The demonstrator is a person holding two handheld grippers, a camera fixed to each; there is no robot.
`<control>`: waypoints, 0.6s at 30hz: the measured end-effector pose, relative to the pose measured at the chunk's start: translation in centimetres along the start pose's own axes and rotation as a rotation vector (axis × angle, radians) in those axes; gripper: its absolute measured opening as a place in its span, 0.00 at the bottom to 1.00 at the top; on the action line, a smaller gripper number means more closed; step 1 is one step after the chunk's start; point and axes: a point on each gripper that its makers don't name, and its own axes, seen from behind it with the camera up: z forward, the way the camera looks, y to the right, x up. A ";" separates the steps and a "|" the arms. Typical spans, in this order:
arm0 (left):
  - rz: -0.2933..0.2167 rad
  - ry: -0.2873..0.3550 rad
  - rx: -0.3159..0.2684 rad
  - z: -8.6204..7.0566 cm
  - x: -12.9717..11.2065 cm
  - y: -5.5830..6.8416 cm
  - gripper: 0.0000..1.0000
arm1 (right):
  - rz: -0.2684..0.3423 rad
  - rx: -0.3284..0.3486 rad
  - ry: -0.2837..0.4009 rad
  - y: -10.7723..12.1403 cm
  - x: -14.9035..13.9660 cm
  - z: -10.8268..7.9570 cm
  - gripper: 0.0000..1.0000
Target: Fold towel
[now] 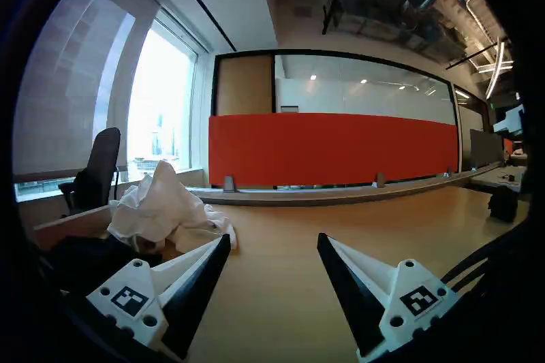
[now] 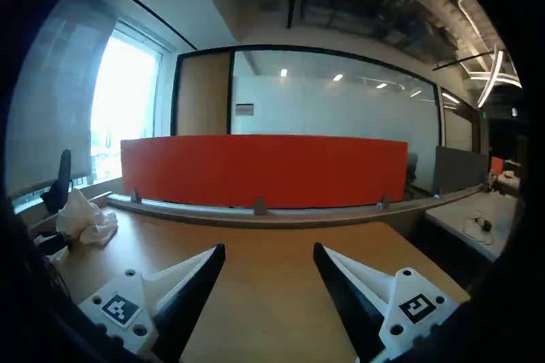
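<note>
Long wooden table, one, ran across both views, bare wood under both tools. Behind it stood one red divider panel along the far edge, with a glass wall above. One bright window lay to the left, and one dark office chair stood before it. One towel, white and crumpled into a heap, unfolded, sat on the table at its left end. In the left gripper view it lay ahead and to the left of the left gripper, its lower edge close by the tip of the left-hand finger; contact could not be made out. In the right gripper view the same towel lay far off to the left, well apart from the right gripper. Two grippers counted, two fingers each; both had their fingers spread wide, with nothing between them but table. One small dark object sat at the right, too blurred to name.
</note>
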 end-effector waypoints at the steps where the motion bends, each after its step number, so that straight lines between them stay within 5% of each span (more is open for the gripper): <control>1: 0.000 0.000 -0.001 0.0 0.0 0.0 0.94 | 0.000 0.000 0.001 0.1 0.0 0.0 1.00; 18: 0.001 0.000 -0.001 0.0 -0.1 0.0 0.95 | -0.002 -0.018 0.051 2.6 1.0 -0.6 1.00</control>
